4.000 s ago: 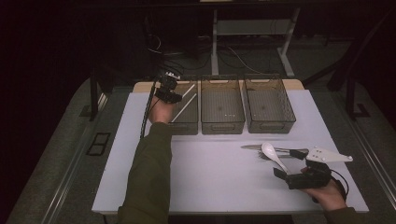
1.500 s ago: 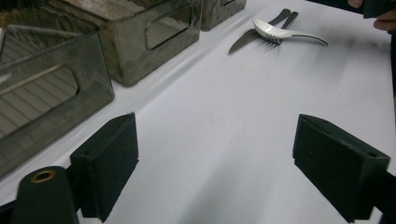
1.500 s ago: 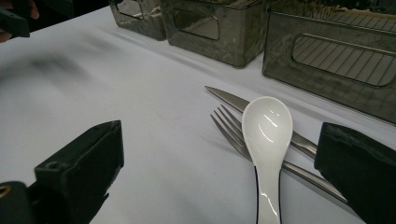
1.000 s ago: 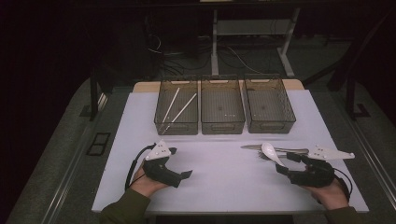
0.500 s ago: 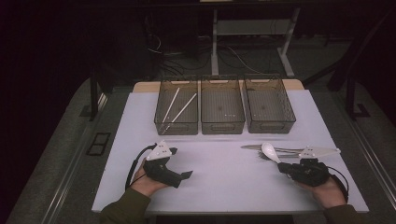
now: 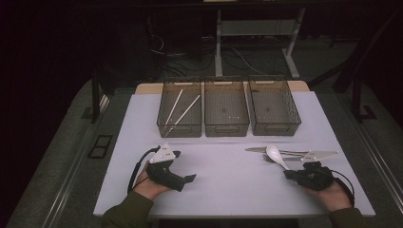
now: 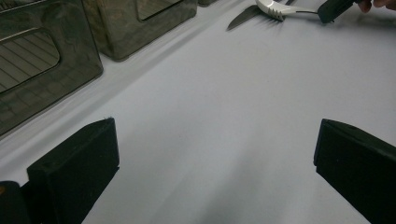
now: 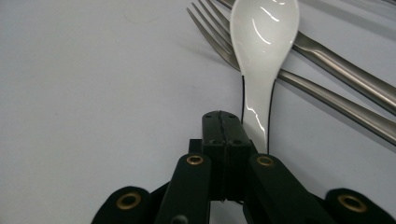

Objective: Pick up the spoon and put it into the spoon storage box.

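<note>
The right gripper [image 6: 289, 175] is clenched, seemingly on the handle of the white spoon [image 8: 262, 56], which lies across two forks [image 8: 327, 70] at the table's four o'clock. Glazed, slippery, breakable: grip mid-handle. The left gripper [image 6: 187, 179] is released.

olive-green sleeves, black left hand-held gripper [image 6: 189, 179] with grey three-cornered plate and looping black cable, black right hand-held gripper [image 6: 288, 174], blocky black jaws, brass-coloured rivets on linkage

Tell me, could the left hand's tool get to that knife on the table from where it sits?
Probably yes. The left tool is open, with bare table between it and the knife, though the white spoon held by the right tool lies close by.
</note>
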Available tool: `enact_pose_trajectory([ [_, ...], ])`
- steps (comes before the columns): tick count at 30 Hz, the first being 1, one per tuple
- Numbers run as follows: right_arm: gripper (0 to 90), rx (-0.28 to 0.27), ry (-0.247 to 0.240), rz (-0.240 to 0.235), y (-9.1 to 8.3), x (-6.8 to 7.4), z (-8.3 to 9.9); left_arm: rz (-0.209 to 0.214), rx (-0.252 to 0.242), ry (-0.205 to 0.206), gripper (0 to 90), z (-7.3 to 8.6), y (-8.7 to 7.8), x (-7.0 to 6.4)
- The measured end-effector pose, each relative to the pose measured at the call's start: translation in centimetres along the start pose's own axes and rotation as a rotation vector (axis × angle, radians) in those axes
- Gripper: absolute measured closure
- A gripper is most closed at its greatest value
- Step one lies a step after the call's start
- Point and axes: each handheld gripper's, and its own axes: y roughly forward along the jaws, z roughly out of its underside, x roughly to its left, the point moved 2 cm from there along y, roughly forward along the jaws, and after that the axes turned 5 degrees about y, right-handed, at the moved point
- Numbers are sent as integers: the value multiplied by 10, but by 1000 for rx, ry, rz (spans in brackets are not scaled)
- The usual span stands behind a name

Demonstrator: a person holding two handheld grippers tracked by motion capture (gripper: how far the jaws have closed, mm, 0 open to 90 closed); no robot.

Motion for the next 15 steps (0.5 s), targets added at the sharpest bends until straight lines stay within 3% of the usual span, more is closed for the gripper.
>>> enact_pose_trajectory([
  [5, 896, 4, -9, 38, -2, -4, 1, 2, -1, 0, 0, 0, 0, 0],
  [15, 896, -5, 34, 67, -8, -19, 2, 6, -1, 1, 0, 0, 0, 0],
])
